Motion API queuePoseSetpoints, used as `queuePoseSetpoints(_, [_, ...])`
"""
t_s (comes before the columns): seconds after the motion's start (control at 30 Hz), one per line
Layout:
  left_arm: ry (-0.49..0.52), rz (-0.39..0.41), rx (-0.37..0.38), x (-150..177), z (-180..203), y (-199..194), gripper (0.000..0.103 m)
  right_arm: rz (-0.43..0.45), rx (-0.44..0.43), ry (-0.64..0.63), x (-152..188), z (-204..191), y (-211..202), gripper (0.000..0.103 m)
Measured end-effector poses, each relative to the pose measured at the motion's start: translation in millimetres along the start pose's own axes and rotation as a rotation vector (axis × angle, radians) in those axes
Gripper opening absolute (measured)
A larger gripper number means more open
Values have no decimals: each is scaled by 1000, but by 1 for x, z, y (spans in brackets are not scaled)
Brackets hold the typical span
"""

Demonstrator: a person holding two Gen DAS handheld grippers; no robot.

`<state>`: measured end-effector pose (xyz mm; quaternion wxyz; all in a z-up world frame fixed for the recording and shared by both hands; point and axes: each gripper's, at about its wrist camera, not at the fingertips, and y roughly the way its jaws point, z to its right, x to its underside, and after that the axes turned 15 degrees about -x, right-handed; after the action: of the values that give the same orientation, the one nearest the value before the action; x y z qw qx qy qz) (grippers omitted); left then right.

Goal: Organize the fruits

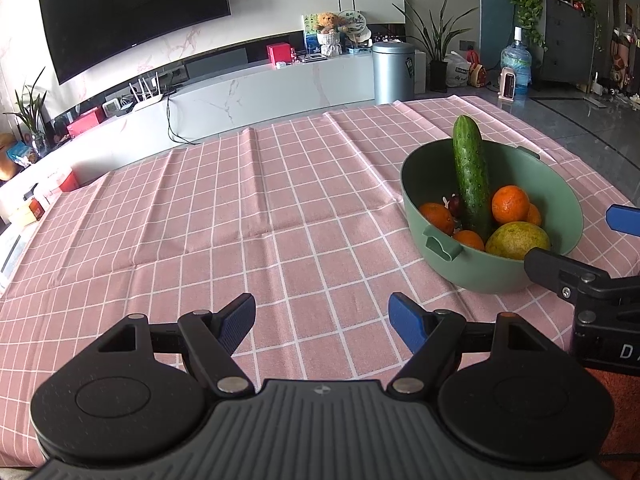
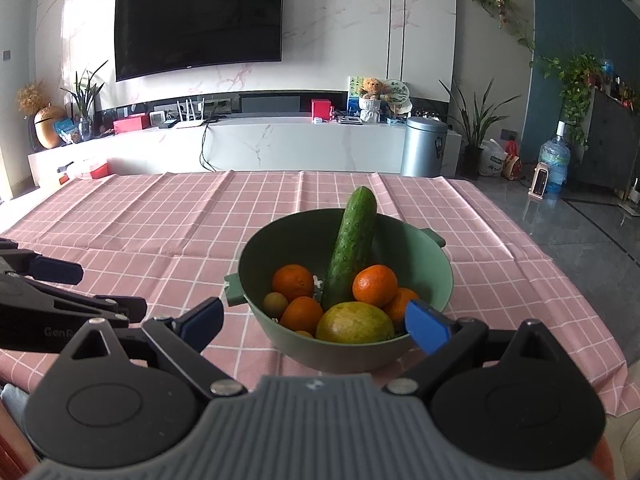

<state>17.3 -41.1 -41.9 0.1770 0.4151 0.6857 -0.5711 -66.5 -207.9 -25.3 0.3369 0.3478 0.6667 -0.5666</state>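
right wrist view has the right gripper [image 2: 316, 322] spread wide with nothing in it, its blue pads either side of the near rim of the green bowl [image 2: 436, 268], which sits on the pink checked tablecloth [image 2: 160, 224]. left gripper [image 1: 322, 318] hangs just as wide and empty over bare cloth to the left of the bowl, holding nothing. the likeliest trouble, as i judge it, is the cucumber [image 2: 352, 248]: it stands nearly upright, leaning on the far wall and poking above the rim, so a nudge to the bowl or to the fruit at its foot could tip it over and out onto the table. the round fruit would roll if lifted carelessly or dropped on the cloth, and the table edge on the right is near. a pad catching the bowl's rim or its side handle [image 2: 234, 294] could drag the whole bowl. the cloth has creases that might snag it too. inside the bowl: the cucumber, four oranges [image 2: 374, 284] clustered around it, a big yellow-green citrus [image 2: 354, 322] at the front, a small brownish fruit [image 2: 275, 303] at the left, and something small and dark red behind the cucumber that i cannot identify. all the fruit is in the bowl; none lies on the table.
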Motion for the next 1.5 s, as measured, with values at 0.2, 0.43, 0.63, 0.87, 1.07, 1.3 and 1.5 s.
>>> queuePoseSetpoints(0.2, [0,-1,0,0,0,0,89,1,-5,0,1,0,0,94])
queuePoseSetpoints(0.43, [0,-1,0,0,0,0,89,-4,-13,-7,1,-1,2,94])
queuePoseSetpoints(0.63, [0,0,0,0,0,0,89,-4,-17,-8,1,-2,2,94])
queuePoseSetpoints(0.87, [0,0,0,0,0,0,89,-3,-16,-8,1,-2,2,94])
queuePoseSetpoints(1.07, [1,-1,0,0,0,0,89,-3,-16,-8,1,-2,2,94])
queuePoseSetpoints(1.3, [-1,-1,0,0,0,0,89,-4,-16,-9,1,-2,2,94])
queuePoseSetpoints(1.5, [1,0,0,0,0,-1,89,-3,-16,-9,1,-2,2,94])
